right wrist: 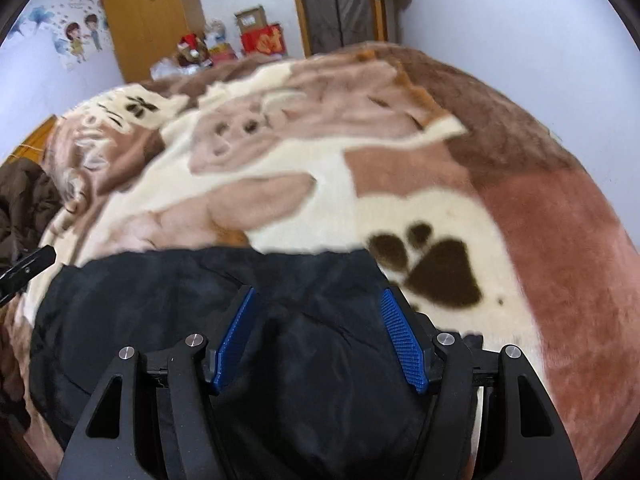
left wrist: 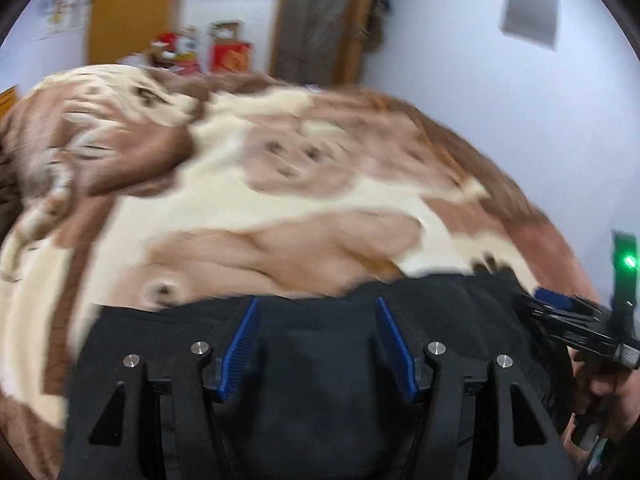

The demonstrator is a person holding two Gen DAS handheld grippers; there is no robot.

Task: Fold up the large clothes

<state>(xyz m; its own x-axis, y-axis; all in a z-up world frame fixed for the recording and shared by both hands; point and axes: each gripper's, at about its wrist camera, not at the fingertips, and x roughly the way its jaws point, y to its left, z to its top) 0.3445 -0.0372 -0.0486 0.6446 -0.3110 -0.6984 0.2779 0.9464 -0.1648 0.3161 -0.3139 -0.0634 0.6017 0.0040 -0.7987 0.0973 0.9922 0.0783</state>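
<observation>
A large black garment lies on the near part of a bed, over a brown and cream blanket. It also shows in the right wrist view. My left gripper is open, its blue-padded fingers spread above the black cloth with nothing between them. My right gripper is open too, spread above the garment near its right end. The right gripper also shows at the right edge of the left wrist view. The left wrist view is blurred.
The blanket with a dark paw print covers the bed. A dark brown garment is heaped at the bed's left. Wooden doors, boxes and clutter stand beyond the bed; a white wall is at right.
</observation>
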